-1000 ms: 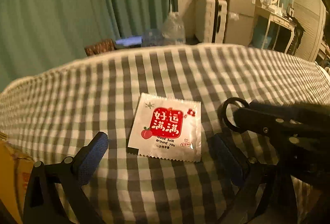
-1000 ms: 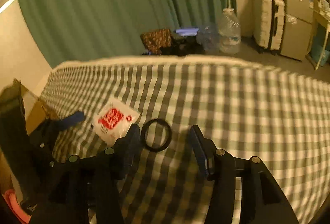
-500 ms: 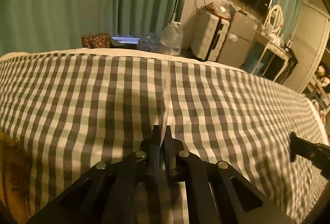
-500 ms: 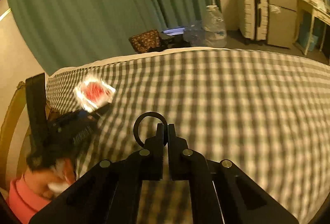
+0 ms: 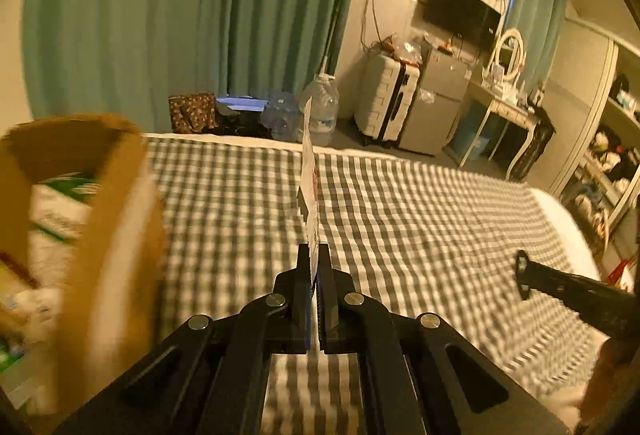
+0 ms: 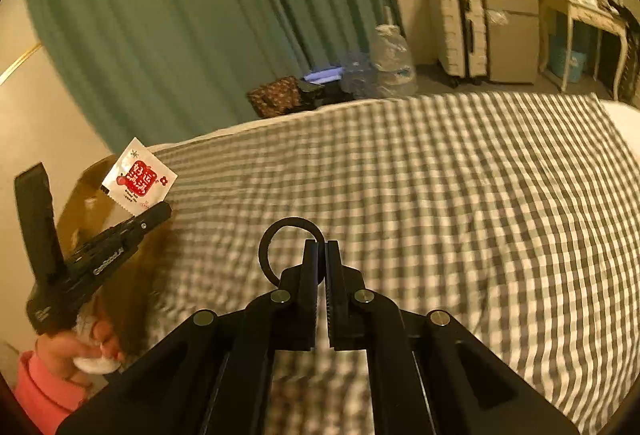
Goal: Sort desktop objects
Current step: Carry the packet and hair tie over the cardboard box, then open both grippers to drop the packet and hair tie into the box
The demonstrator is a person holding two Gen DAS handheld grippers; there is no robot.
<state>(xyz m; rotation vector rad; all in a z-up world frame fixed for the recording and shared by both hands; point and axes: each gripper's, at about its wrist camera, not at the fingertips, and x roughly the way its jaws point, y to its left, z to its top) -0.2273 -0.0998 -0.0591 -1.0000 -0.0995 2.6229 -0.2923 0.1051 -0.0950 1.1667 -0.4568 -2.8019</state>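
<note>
Both fingers pairs clamped: our left gripper (image 5: 314,267) pinches the packet (image 5: 309,179) edge-on for the box (image 5: 108,219), right gripper (image 6: 322,255) nips the ring (image 6: 276,235) rim

A home bedroom: checkered bed (image 5: 420,219), suitcase (image 5: 386,101), wall television (image 5: 460,11), vanity (image 5: 508,103).

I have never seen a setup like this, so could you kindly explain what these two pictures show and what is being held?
There is no robot here: a person holds a hand-held gripper in each hand, and each carries a camera looking forward along its jaws. In the left camera view, the left gripper is shut on a white and red sachet, seen edge-on, beside a blurred cardboard box. In the right camera view, the right gripper is shut on a black ring. Both are lifted above a checked cloth, which looks bare.
</note>
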